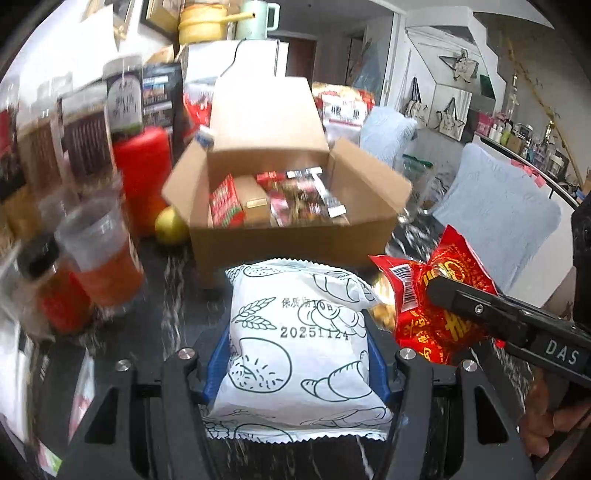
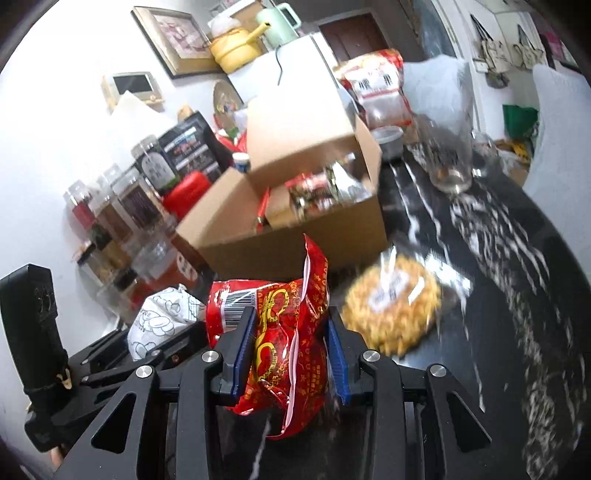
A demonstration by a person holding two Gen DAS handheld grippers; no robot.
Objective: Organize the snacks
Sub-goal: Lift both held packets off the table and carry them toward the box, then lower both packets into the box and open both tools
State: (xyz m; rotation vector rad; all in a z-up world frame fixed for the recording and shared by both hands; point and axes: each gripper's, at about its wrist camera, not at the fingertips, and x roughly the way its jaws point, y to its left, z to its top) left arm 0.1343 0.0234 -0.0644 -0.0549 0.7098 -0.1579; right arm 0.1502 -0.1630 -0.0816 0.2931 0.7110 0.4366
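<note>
Clamping a white bread packet (image 1: 299,350) lengthwise toward the cardboard box (image 1: 280,236), left gripper (image 1: 297,363); right gripper (image 2: 291,350) pinches an upright red snack bag (image 2: 284,332).

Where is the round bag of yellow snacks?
In the right wrist view, the round bag of yellow snacks lies on the dark table, just right of the red packet and in front of the cardboard box.

Home, framed picture (image 2: 177,37), cushions (image 1: 495,195), kettle (image 1: 258,18)
</note>
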